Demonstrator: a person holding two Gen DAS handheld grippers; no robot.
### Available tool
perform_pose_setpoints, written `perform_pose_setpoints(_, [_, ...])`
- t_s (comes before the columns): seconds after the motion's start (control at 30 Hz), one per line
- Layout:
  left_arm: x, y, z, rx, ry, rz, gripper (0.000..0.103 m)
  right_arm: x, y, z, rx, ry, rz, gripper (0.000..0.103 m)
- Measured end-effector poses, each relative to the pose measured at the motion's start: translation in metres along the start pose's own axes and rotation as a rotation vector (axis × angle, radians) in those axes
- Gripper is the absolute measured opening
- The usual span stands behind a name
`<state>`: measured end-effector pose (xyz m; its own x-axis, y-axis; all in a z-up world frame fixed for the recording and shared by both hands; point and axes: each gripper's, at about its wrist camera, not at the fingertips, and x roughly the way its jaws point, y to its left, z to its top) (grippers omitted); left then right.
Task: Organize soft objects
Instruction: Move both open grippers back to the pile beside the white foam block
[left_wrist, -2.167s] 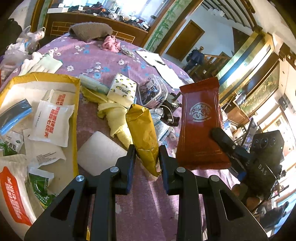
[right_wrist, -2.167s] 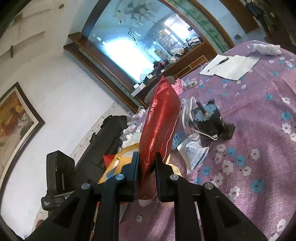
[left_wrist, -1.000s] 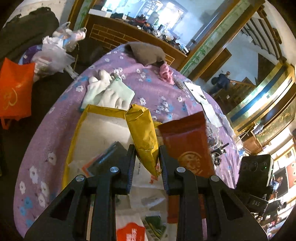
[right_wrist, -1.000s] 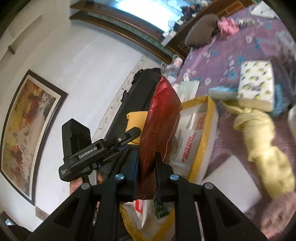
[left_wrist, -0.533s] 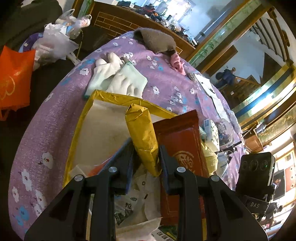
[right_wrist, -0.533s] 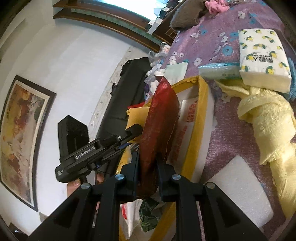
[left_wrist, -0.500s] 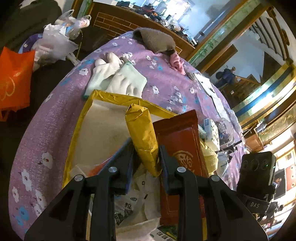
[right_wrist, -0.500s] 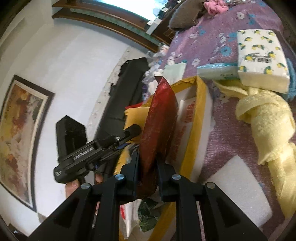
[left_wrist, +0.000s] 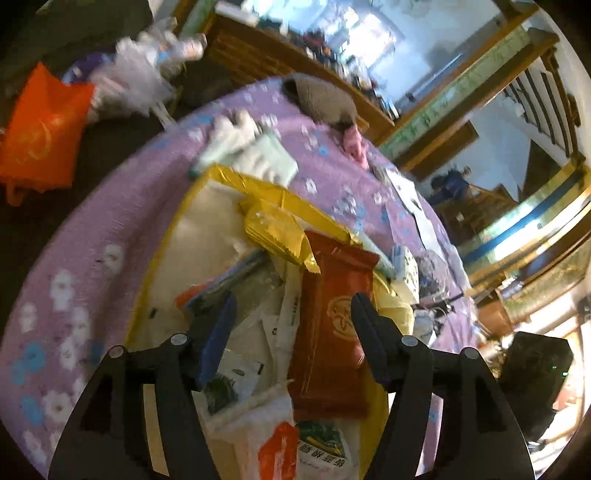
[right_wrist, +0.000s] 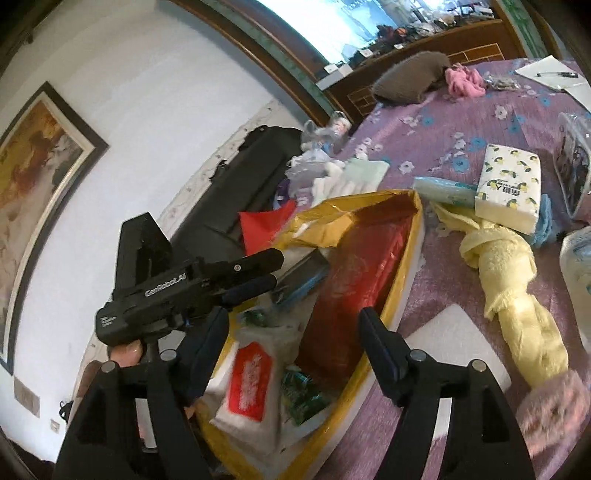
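Note:
A yellow-rimmed box (left_wrist: 162, 243) of packets sits on the purple flowered cloth. The gold pouch (left_wrist: 275, 229) lies inside it toward the far end. The red pouch (left_wrist: 332, 328) lies flat beside it. My left gripper (left_wrist: 293, 325) hovers just above the red pouch with its jaws opening and nothing pressed between them. In the right wrist view the red pouch (right_wrist: 354, 280) rests along the box wall (right_wrist: 400, 273), with the gold pouch (right_wrist: 332, 221) behind it. My right gripper (right_wrist: 293, 325) is over the box, jaws opening and free of the pouch. The left gripper (right_wrist: 277, 270) shows there too.
A knotted yellow towel (right_wrist: 509, 288), a lemon-print tissue pack (right_wrist: 509, 188) and a white foam pad (right_wrist: 450, 332) lie right of the box. A grey cushion (right_wrist: 410, 74) and pink cloth (right_wrist: 463, 81) sit at the far edge. An orange bag (left_wrist: 40, 136) hangs off the table.
Both grippers have gone from shut to open. The gold pouch and the red pouch left the jaws and now lie in the box.

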<state>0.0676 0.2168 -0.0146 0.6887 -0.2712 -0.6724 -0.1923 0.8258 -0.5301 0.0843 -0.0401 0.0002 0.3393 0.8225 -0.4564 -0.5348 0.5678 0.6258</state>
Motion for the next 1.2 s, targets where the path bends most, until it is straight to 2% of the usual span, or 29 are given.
perform_pose_setpoints(0.1, [-0.017, -0.018, -0.008, 0.079, -0.086, 0.107, 0.065, -0.012, -0.003, -0.003, -0.001, -0.018, 0.007, 0.072])
perform_pose_setpoints(0.17, [-0.021, -0.032, -0.013, 0.125, -0.097, 0.145, 0.065, -0.023, -0.011, -0.008, 0.021, -0.021, 0.021, 0.072])
perform_pose_setpoints(0.27, [-0.021, -0.050, -0.021, 0.149, -0.065, 0.099, 0.065, -0.030, -0.017, -0.009, 0.037, -0.034, 0.009, 0.072])
perform_pose_setpoints(0.4, [-0.012, -0.085, -0.037, 0.223, 0.018, -0.010, 0.065, -0.053, -0.033, -0.017, 0.073, -0.059, -0.015, 0.072])
perform_pose_setpoints(0.57, [0.007, -0.122, -0.059, 0.283, 0.108, -0.086, 0.065, -0.080, -0.056, -0.028, 0.118, -0.090, -0.079, 0.072])
perform_pose_setpoints(0.8, [0.031, -0.157, -0.081, 0.334, 0.181, -0.104, 0.065, -0.101, -0.073, -0.035, 0.140, -0.102, -0.175, 0.072])
perform_pose_setpoints(0.9, [0.037, -0.162, -0.089, 0.338, 0.207, -0.103, 0.065, -0.103, -0.076, -0.035, 0.141, -0.102, -0.212, 0.072])
perform_pose_setpoints(1.2, [0.047, -0.163, -0.099, 0.347, 0.244, -0.101, 0.065, -0.105, -0.092, -0.036, 0.180, -0.079, -0.251, 0.072])
